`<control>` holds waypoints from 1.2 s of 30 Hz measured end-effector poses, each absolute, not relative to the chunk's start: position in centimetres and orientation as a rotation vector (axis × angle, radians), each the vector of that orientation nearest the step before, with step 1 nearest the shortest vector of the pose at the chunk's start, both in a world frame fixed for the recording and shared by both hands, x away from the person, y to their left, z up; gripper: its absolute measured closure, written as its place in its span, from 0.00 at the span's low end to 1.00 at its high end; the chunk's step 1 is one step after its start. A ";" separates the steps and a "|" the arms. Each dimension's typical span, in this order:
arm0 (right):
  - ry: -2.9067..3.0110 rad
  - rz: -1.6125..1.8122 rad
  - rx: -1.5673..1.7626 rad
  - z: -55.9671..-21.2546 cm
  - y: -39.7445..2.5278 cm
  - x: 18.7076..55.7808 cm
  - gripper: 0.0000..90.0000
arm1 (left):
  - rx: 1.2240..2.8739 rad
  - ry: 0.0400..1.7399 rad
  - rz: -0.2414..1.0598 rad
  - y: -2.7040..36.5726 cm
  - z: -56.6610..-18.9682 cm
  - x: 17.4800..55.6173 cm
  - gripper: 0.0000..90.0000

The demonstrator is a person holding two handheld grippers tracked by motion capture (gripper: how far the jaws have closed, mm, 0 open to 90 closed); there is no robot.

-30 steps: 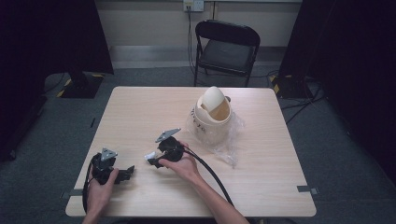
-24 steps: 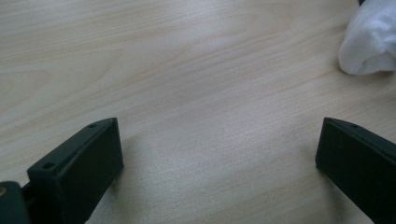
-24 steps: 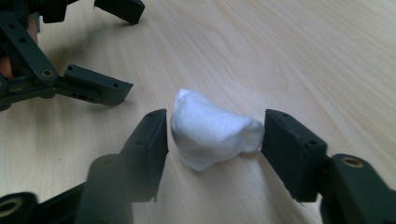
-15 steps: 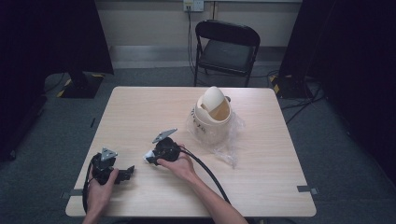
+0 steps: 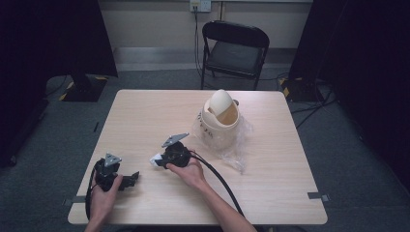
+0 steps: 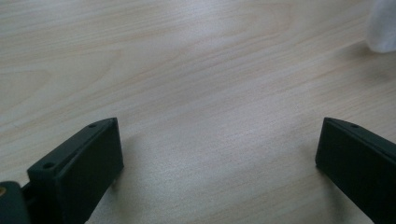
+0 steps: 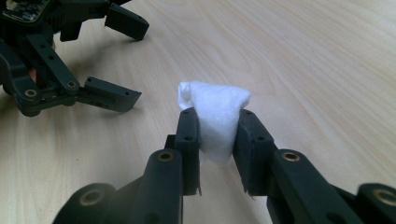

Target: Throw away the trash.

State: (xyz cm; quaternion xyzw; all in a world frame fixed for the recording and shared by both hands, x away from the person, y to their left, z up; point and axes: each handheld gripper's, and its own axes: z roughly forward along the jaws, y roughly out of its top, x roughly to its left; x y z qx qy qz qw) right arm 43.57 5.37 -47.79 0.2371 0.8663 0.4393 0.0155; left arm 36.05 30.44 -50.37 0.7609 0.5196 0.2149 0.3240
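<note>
right tongs (image 7: 217, 135): clamped on a white wad (image 7: 215, 116), held just above the table (image 5: 145, 121) near its front middle | left tongs (image 6: 219, 158): wide apart, nothing between, low over bare wood at front left, near the wad | cream bin (image 5: 221, 118): on clear plastic, well apart

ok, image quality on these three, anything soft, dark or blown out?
High view: table evenly lit, surroundings fall to near black, overall soft. Left gripper view: wood grain fairly sharp, white wad at the top right corner blurred, faint shadows beside the jaws. Right gripper view: the clamped wad is sharp, the nearest jaw parts at the bottom edge soft.
</note>
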 end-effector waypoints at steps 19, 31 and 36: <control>2.616 1.389 0.782 -45.7 2.6 43.4 0.83 | 1.997 1.364 0.564 30.4 -50.4 36.0 0.00; 2.578 1.415 0.778 -44.3 1.0 42.6 0.83 | 1.996 1.363 0.564 30.4 -50.4 36.0 0.00; 2.535 1.425 0.792 -43.6 -0.4 42.1 0.83 | 1.996 1.363 0.564 30.4 -50.4 36.0 0.00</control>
